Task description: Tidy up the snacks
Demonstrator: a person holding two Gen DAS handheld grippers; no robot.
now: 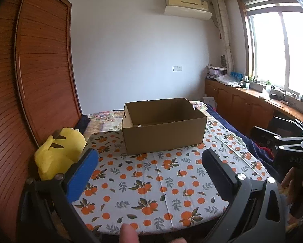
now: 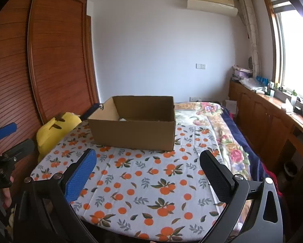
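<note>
Left hand-held gripper: spread wide, empty.
Right hand-held gripper: likewise released, empty.
Cardboard box: on worktop, straight ahead of both.
Snacks: none clearly visible.
Risk: light box could slide if nudged.

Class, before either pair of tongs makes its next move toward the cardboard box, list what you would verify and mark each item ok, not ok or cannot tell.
1. Left tongs open and holding nothing: ok.
2. Right tongs open and holding nothing: ok.
3. Cardboard box upright on the orange-print tablecloth, top open: ok.
4. Cloth between tongs and box free of obstacles: ok.
5. Snacks to organize in sight: not ok; none visible on the cloth.
6. Box contents: cannot tell; only a pale scrap shows inside.
</note>
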